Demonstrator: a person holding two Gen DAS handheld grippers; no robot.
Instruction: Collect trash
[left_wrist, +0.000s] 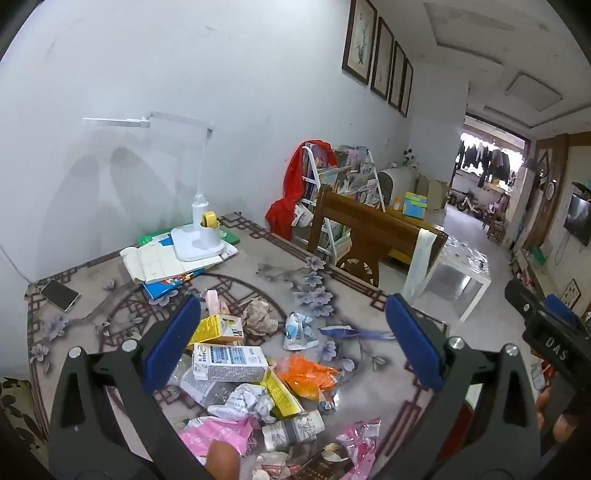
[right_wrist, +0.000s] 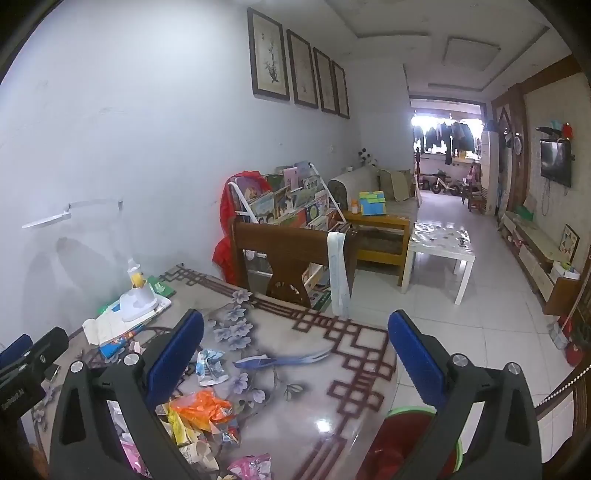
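Left gripper (left_wrist: 291, 343) spread wide and empty above the trash heap (left_wrist: 255, 384) on the table (left_wrist: 369, 295); right gripper (right_wrist: 295, 354) likewise apart, holding nothing. Judged light and crushable: white carton (left_wrist: 229, 362) stiff enough to pinch across its narrow faces, orange wrapper (left_wrist: 308, 374) and pink bag (left_wrist: 218, 435) limp, probably slippery. Desk lamp (left_wrist: 199, 240), books (left_wrist: 170, 266) and phone (left_wrist: 60, 294) well behind, clear of approach; red bin (right_wrist: 406, 439) at table edge.

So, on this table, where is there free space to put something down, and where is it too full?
Free: the glossy tabletop on the right side, between the blue ribbon strip and the table edge. Also the far strip between the white desk lamp base and the wooden chair back. Crowded: the near centre, around the white printed carton and orange plastic wrapper.
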